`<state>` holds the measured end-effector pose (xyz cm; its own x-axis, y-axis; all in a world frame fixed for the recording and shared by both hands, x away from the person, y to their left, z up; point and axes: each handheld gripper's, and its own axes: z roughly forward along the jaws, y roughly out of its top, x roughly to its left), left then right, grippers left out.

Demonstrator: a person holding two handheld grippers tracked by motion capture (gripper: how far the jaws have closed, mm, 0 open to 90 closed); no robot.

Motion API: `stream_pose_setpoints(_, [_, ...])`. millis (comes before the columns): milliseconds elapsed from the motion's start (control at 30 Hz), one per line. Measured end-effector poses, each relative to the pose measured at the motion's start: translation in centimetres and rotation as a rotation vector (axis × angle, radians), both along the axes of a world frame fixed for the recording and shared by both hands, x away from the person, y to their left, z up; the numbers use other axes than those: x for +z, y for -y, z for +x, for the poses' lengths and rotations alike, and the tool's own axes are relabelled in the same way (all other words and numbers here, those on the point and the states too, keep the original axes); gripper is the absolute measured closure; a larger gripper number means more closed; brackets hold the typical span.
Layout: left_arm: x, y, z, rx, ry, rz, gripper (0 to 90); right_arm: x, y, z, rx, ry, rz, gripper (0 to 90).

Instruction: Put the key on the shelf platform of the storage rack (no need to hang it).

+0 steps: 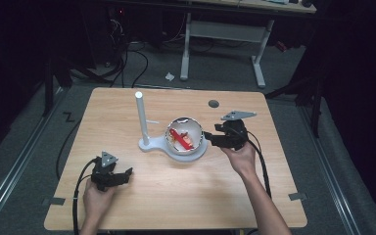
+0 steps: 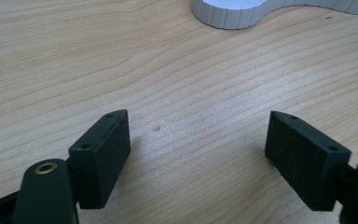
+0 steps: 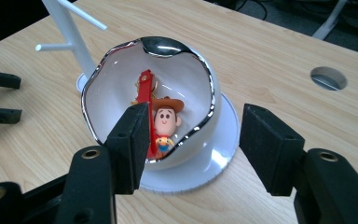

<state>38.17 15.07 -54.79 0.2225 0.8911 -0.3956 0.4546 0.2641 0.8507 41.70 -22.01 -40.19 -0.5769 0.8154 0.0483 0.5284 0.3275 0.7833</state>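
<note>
On the wooden counter (image 1: 176, 191) stands a white stand (image 1: 149, 143) with an upright post (image 1: 141, 117). On its round base sits a tilted white bowl (image 3: 121, 84) with a wavy silver rim. Inside the bowl lies a small cowboy figure (image 3: 164, 126) with a brown hat, beside a red strap (image 3: 144, 91).

The right tongs (image 3: 193, 140) hover just beside the bowl on its right side in the high view. Their jaws are spread, with nothing pinched between them. In the right gripper view the near rim of the bowl and the edge of the base show between the jaws, but the pads do not press on either.

The left tongs (image 2: 198, 154) rest low over bare wood near the counter's front left, well apart from the bowl. Their jaws are spread wide and hold nothing, and the ribbed edge of the stand's base (image 2: 233, 14) lies farther ahead.
</note>
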Motion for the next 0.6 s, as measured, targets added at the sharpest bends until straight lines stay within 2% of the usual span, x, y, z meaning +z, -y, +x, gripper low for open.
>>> stream_pose_setpoints(100, [0.0,0.0,0.0,-0.001,0.000,0.002,22.4,0.4,0.8,-0.6,-0.014,0.017,0.014,43.5])
stream_pose_setpoints(167, [0.0,0.0,0.0,0.000,0.000,0.001,22.4,0.5,1.4,-1.2,-0.031,0.025,0.047,44.0])
stream_pose_setpoints(233, [0.0,0.0,0.0,-0.001,-0.001,0.002,22.4,0.3,1.9,-1.5,-0.048,0.019,0.059,44.0])
stream_pose_setpoints(300, [0.0,0.0,0.0,0.000,0.000,0.001,22.4,0.1,2.3,-1.8,-0.054,0.019,0.045,44.0])
stream_pose_setpoints(467, [0.0,0.0,0.0,0.000,0.000,0.001,22.3,0.2,3.6,-2.9,-0.085,0.027,0.091,43.9])
stream_pose_setpoints(600, [0.0,0.0,0.0,0.000,0.000,0.001,22.3,0.5,4.5,-3.5,-0.098,0.040,0.093,43.9])
